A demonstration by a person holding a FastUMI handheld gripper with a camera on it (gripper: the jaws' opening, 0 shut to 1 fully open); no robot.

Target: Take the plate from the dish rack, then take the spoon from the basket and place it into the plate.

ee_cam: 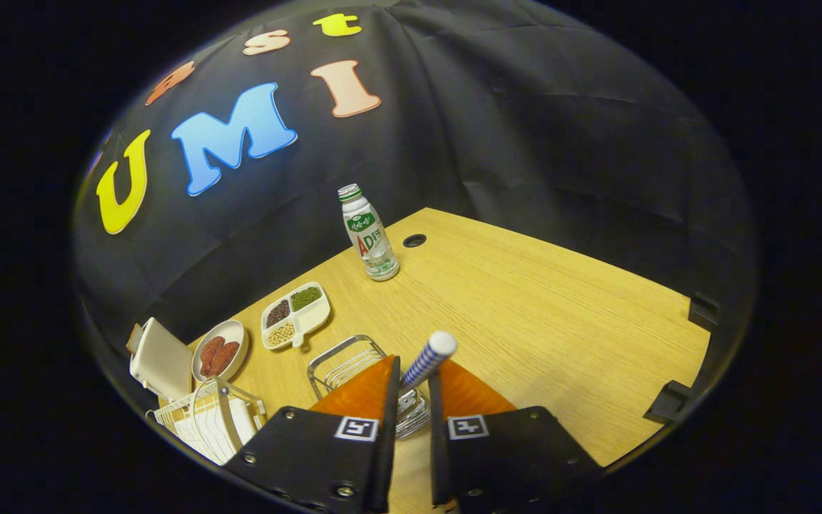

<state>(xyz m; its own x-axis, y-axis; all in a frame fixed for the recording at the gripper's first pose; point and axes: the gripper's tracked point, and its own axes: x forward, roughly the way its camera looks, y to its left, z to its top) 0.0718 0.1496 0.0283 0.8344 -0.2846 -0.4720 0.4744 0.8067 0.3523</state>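
- The pale wooden table is stretching out beyond the tongs, with no plate showing on it
- The silver wire basket is sitting just under and behind the tips
- The blue-and-white striped spoon handle is standing between the narrowed fingers, both seemingly pressing on it
- Risk: the slim, smooth handle is likely swivelling or slipping if the squeeze is easing

Wood table, black cloth wall
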